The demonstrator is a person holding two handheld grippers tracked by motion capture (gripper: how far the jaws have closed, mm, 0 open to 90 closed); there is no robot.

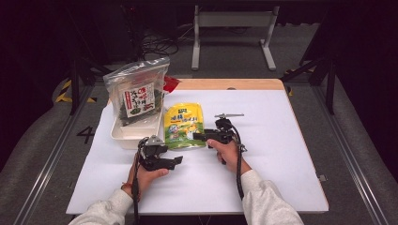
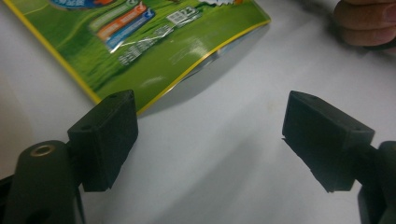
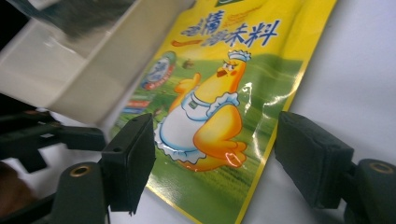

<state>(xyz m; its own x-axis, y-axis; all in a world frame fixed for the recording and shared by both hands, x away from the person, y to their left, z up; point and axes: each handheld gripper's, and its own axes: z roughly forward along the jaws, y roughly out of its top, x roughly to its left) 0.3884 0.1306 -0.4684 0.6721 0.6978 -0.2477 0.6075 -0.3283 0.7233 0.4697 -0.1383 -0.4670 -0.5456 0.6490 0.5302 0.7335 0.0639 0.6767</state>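
A yellow and green pouch [image 1: 184, 125] printed with a cartoon chick lies flat on the white table top [image 1: 272, 164]. My right gripper [image 1: 197, 136] points left at the pouch's lower right edge. In the right gripper view the right gripper [image 3: 215, 121] stands open, with the pouch [image 3: 224, 88] lying beyond and below its jaws and nothing pressed between them. My left gripper [image 1: 177, 162] rests just below the pouch's bottom edge and points right. In the left gripper view the left gripper [image 2: 210, 100] is open over bare table, and the pouch's corner [image 2: 154, 51] lies past its left jaw.
A white tray [image 1: 123, 136] stands left of the pouch and holds a clear bag of dark seaweed [image 1: 137, 96] standing upright. Something red [image 1: 171, 84] lies behind the bag. The table's far edge is bare wood [image 1: 225, 84]. Fingers of the right hand [image 2: 364, 23] show beyond the left gripper.
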